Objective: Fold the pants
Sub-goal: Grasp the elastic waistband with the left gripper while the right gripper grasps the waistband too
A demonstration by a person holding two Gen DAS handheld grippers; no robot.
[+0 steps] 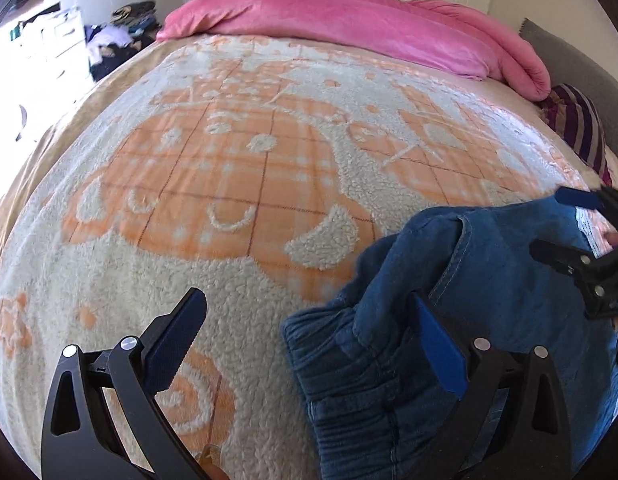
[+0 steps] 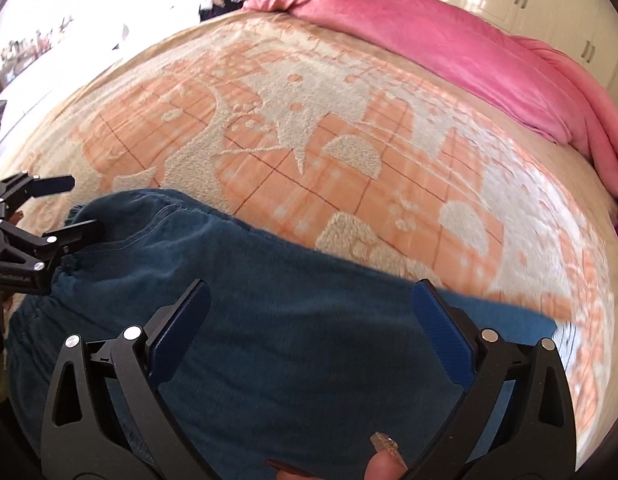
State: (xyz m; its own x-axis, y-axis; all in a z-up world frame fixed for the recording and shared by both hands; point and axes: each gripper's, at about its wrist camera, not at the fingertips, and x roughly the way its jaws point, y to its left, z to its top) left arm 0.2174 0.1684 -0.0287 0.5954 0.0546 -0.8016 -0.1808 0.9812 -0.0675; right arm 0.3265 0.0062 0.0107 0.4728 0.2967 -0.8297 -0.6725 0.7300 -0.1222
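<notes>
**Camera placement: two wrist fisheyes over the bed**

Left wrist view: low and close above the blanket (image 1: 237,168), looking forward between the spread fingers of the left gripper (image 1: 313,344) toward the pink duvet (image 1: 349,20) at the far edge. The pants (image 1: 469,300) fill its lower right.

Right wrist view: equally low, facing the same duvet (image 2: 449,48), from directly above the pants (image 2: 289,320), between the parted right gripper (image 2: 313,336).

Shared: blanket, duvet, pants; each view catches the other gripper (image 1: 581,236) (image 2: 61,208) at its edge.
</notes>
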